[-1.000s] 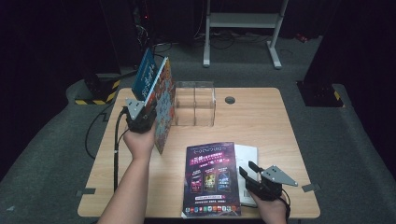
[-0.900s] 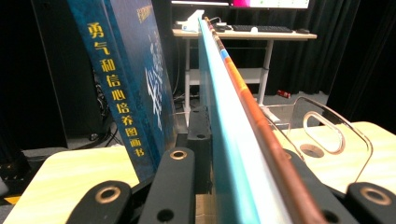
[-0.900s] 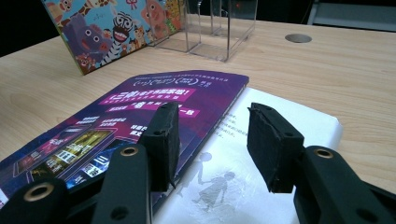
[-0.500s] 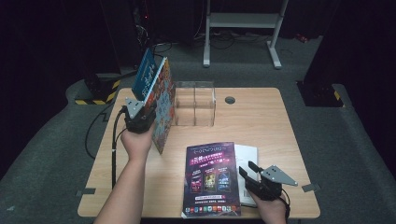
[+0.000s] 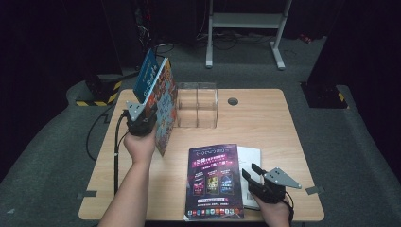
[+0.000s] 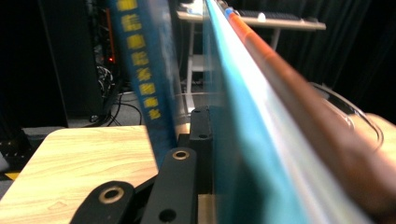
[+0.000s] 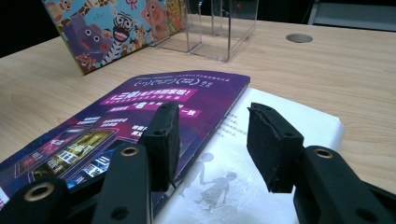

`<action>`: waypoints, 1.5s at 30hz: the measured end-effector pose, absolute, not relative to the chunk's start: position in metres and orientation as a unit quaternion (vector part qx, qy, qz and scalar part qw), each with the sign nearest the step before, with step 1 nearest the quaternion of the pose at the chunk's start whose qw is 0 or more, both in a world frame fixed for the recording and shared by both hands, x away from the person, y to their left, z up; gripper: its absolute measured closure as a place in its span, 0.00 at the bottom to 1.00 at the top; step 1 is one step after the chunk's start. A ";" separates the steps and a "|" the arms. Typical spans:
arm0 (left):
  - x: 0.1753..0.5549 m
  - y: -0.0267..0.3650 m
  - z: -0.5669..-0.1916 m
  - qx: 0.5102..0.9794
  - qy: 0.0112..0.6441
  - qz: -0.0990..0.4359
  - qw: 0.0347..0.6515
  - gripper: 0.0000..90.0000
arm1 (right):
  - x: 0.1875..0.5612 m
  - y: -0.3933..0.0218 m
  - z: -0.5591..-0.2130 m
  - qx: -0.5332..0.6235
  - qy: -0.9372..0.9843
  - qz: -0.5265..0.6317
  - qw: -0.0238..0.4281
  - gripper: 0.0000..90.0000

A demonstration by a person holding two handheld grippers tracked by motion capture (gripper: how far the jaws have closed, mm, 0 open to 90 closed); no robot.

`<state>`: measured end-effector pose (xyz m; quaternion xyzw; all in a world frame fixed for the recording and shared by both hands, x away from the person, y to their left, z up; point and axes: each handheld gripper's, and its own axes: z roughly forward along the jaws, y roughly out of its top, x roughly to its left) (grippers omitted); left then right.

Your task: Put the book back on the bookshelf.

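Dark floor and black curtains ring the wooden counter [image 5: 265,123], whose far right half lies bare, leaving free room there. At its far left corner my left fingers [image 5: 142,124] are clamped tight on the lower edge of two picture books: a cartoon-animal book [image 5: 163,111] and a blue book [image 5: 146,75] behind it. Both stand nearly upright, long axis rising up and away from me, covers facing right toward the clear acrylic holder [image 5: 197,105] just beside them. My grip has just tightened a little on them. In the left gripper view the books are blurred edge-on slabs and the contact point is hard to make out.

Near the front edge a purple magazine [image 5: 213,182] lies flat, long axis running from the front edge toward the far one, overlapping a white booklet [image 5: 250,158] whose left part it hides. My right fingers [image 7: 212,144] hover half open over that overlap, holding nothing. The magazine's near corner is cut off in the right gripper view.
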<state>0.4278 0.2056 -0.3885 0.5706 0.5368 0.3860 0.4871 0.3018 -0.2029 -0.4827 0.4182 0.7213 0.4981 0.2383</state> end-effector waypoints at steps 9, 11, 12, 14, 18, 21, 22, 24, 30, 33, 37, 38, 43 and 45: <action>0.431 0.197 -0.388 0.561 0.537 0.400 0.486 0.90 | 0.302 -0.203 -0.483 0.417 0.721 0.499 0.239 0.60; 0.432 0.196 -0.387 0.562 0.537 0.401 0.486 0.90 | 0.302 -0.203 -0.483 0.417 0.721 0.499 0.239 0.60; 0.434 0.194 -0.387 0.565 0.533 0.403 0.484 0.90 | 0.302 -0.204 -0.483 0.419 0.720 0.499 0.239 0.60; 0.435 0.194 -0.387 0.567 0.531 0.403 0.484 0.90 | 0.302 -0.204 -0.483 0.419 0.720 0.500 0.238 0.60; 0.437 0.194 -0.386 0.568 0.531 0.403 0.483 0.90 | 0.301 -0.204 -0.482 0.418 0.720 0.500 0.239 0.60; 0.437 0.196 -0.387 0.562 0.535 0.403 0.485 0.90 | 0.301 -0.204 -0.482 0.419 0.719 0.501 0.238 0.60; 0.437 0.196 -0.388 0.560 0.537 0.402 0.486 0.90 | 0.301 -0.204 -0.482 0.419 0.719 0.501 0.238 0.60; 0.436 0.199 -0.389 0.554 0.542 0.400 0.490 0.90 | 0.301 -0.204 -0.482 0.419 0.720 0.500 0.239 0.60; 0.434 0.200 -0.391 0.552 0.541 0.402 0.491 0.90 | 0.302 -0.203 -0.483 0.418 0.721 0.499 0.237 0.60; 0.433 0.198 -0.390 0.558 0.538 0.404 0.485 0.89 | 0.301 -0.202 -0.483 0.418 0.722 0.499 0.236 0.60; 0.433 0.200 -0.389 0.566 0.537 0.399 0.481 0.89 | 0.302 -0.201 -0.484 0.417 0.724 0.497 0.236 0.60; 0.434 0.202 -0.388 0.569 0.536 0.397 0.481 0.88 | 0.302 -0.200 -0.484 0.415 0.725 0.497 0.235 0.60; 0.434 0.205 -0.387 0.576 0.534 0.392 0.479 0.88 | 0.302 -0.199 -0.484 0.414 0.726 0.497 0.235 0.60; 0.434 0.206 -0.387 0.577 0.534 0.390 0.479 0.88 | 0.302 -0.199 -0.484 0.415 0.725 0.497 0.234 0.60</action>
